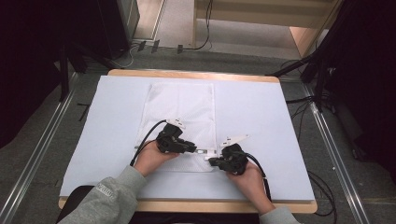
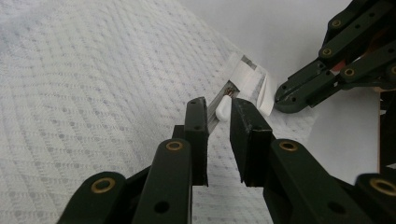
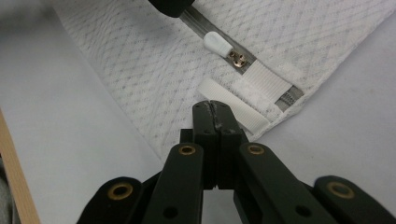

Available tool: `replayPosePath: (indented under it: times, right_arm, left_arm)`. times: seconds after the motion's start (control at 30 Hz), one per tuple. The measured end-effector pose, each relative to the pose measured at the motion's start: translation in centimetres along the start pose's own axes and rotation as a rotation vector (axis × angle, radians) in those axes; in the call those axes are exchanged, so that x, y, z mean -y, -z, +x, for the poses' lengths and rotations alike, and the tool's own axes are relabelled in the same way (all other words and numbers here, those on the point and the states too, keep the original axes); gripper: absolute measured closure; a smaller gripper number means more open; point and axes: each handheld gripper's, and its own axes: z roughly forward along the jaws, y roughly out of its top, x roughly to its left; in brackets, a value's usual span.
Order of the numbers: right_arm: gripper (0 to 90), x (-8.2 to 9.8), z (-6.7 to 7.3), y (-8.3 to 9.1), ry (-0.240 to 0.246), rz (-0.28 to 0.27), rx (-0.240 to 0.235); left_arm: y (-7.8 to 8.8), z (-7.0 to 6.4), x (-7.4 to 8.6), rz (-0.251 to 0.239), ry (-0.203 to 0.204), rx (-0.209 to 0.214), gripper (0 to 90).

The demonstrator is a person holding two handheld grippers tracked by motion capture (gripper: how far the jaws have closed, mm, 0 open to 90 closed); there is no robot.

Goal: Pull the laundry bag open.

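White table [image 1: 261, 107], mesh pouch [image 1: 180, 107], left tool [image 2: 219, 122] open around zipper pull [image 2: 223, 108], right tool [image 3: 213, 108] closed on pouch corner.

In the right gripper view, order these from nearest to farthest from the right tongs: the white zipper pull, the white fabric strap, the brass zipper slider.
1. White fabric strap, just beyond the right tongs.
2. Brass zipper slider, farther up.
3. White zipper pull, farthest, upper left.

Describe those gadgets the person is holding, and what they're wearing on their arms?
Each hand grips a black tool: the left gripper and the right gripper. Both have two black jaws on linked bars with brass-coloured rivets, a pale three-cornered plate on top and a black cable trailing back. The sleeves are grey, the left one with a small printed marking.
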Motion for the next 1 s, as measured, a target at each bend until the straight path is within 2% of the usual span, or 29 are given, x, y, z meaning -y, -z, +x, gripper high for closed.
replayPosePath:
  times: [0.13, 0.5, 0.67, 0.83, 1.0]
  right_arm:
    - [90.0, 0.4, 0.4, 0.2, 0.013, -0.001, 0.003]
    - [90.0, 1.6, 1.2, 1.3, 0.006, 0.010, 0.011]
    - [90.0, 0.5, 0.1, 1.8, -0.009, -0.067, 0.044]
    - [90.0, -0.5, -0.7, 1.5, -0.006, -0.094, 0.058]
    - [90.0, -1.4, -1.5, 1.0, -0.014, -0.104, 0.074]
  left_arm:
    - [-0.2, -0.1, -0.1, 0.002, -0.008, -0.001, 77.5]
    - [-0.6, -0.2, -0.3, 0.007, -0.008, 0.002, 77.1]
    - [-1.2, -0.7, -0.5, 0.007, -0.019, 0.011, 76.9]
    - [-1.5, -0.9, -0.6, 0.003, -0.033, 0.005, 77.1]
    - [-1.6, -0.8, -0.5, 0.001, -0.023, 0.011, 77.2]
